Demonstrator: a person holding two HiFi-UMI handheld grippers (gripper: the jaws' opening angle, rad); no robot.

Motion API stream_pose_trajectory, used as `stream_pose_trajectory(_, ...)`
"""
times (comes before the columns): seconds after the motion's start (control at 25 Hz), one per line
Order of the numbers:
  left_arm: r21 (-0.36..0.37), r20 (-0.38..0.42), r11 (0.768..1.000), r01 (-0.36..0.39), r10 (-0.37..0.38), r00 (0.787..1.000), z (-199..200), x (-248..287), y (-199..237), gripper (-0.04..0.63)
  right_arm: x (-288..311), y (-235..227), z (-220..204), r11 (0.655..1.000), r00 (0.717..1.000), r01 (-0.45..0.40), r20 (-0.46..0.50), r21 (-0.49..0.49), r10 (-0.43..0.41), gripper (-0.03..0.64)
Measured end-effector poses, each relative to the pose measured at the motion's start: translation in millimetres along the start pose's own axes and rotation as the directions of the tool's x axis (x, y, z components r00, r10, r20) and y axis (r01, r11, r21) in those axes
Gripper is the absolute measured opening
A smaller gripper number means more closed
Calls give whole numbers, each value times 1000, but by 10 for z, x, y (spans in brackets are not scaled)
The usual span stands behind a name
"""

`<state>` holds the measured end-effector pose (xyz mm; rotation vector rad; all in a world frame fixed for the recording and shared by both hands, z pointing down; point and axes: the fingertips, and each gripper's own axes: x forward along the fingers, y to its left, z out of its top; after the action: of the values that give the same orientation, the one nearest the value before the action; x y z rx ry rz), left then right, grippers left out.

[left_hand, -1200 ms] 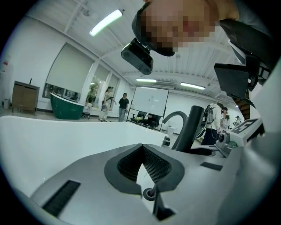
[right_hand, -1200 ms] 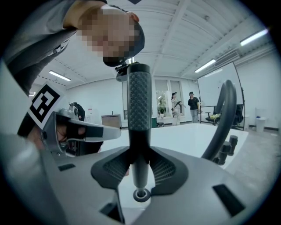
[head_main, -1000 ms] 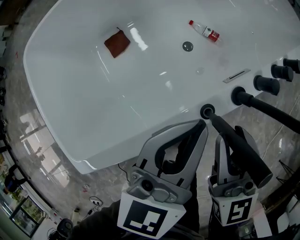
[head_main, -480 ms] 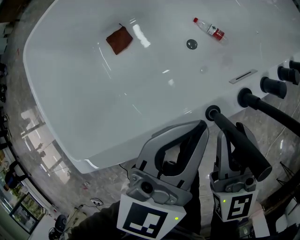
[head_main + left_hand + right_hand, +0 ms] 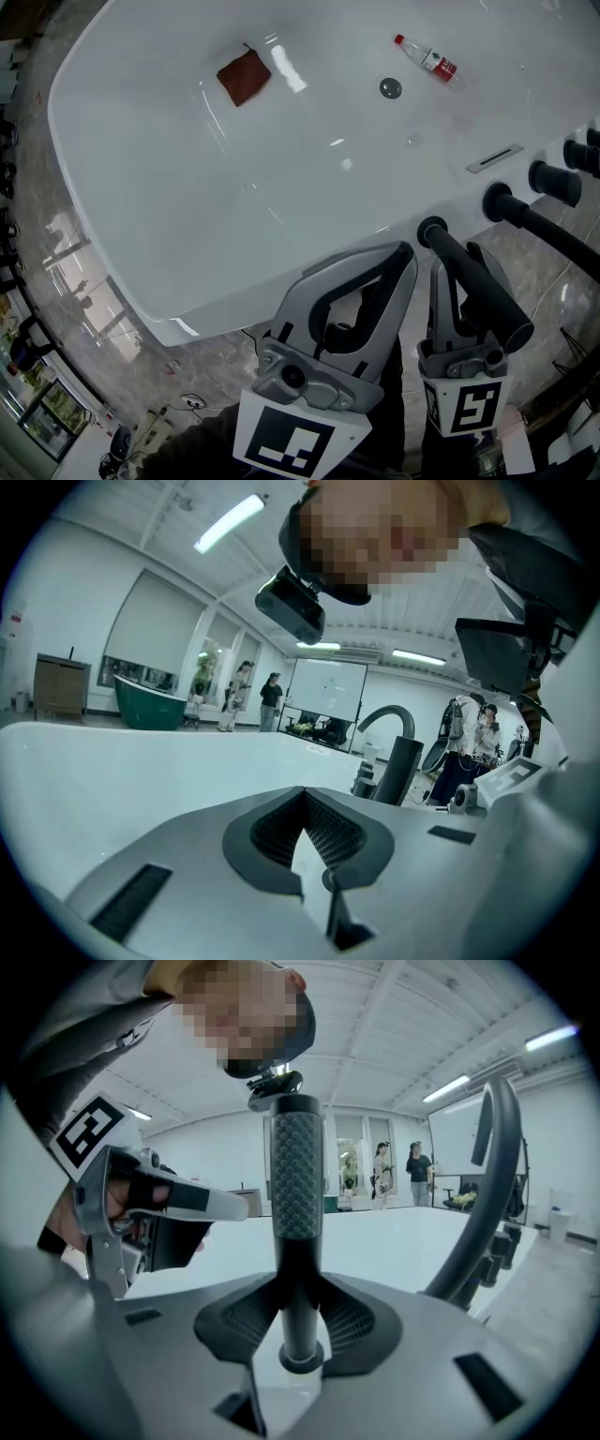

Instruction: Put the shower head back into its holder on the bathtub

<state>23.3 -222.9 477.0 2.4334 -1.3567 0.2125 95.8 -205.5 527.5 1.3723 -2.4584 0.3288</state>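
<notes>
The black shower head stands with its textured handle pointing up at me. Its lower end meets the round black holder on the white bathtub's rim. My right gripper is shut on the handle just above that ring, and in the right gripper view the pads press both sides of the stem. My left gripper hovers beside it over the rim, shut with nothing between its pads.
A black curved spout and round knobs line the rim to the right. Inside the tub lie a brown cloth, a small bottle and the drain. Marble floor surrounds the tub.
The tub and its fittings have slid slightly right in the head view. The right gripper keeps its hold and the handle's lower end stays at the holder ring.
</notes>
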Motion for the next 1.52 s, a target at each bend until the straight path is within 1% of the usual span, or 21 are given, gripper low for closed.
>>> stream_pose_trajectory(0.24, -3, -7, 1000, -12, 12, 1000, -12, -20, 12, 3, 60, 29, -44, 1000, 1000, -8, -1, -16, 8, 141)
stream_pose_trajectory(0.56, 14, -16, 1000, -10, 10, 1000, -8, -100, -20, 3, 51, 43, -53, 1000, 1000, 0, 15, -12, 0, 141)
stream_pose_trajectory(0.68, 27, -27, 1000, -6, 7, 1000, -3, -177, -4, 3, 42, 81, -37, 1000, 1000, -11, 27, -13, 11, 141)
stream_pose_trajectory(0.72, 29, -29, 1000, -9, 9, 1000, 4, -206, 8, 3, 42, 91, -30, 1000, 999, -13, 30, -10, 14, 156)
stream_pose_trajectory(0.8, 34, -29, 999, -14, 15, 999, 21, -247, 12, 3, 30, 73, -7, 1000, 999, -9, 38, 2, 9, 206)
stream_pose_trajectory(0.92, 41, -24, 999, -11, 12, 1000, 43, -274, -27, 3, -8, 19, 41, 1000, 998, 1, 58, 14, -2, 210)
stream_pose_trajectory(1.16, 52, -23, 999, 10, -8, 1000, 67, -302, -121, 3, -44, -1, 97, 1000, 997, 29, 72, -2, -28, 210)
stream_pose_trajectory(1.36, 59, -20, 998, 9, -8, 1000, 102, -322, -134, 3, -17, 56, 122, 1000, 998, 10, 70, -15, -9, 210)
stream_pose_trajectory(1.52, 60, -16, 998, 9, -9, 1000, 118, -319, -148, 3, -10, 48, 105, 1000, 998, 16, 54, -22, -15, 210)
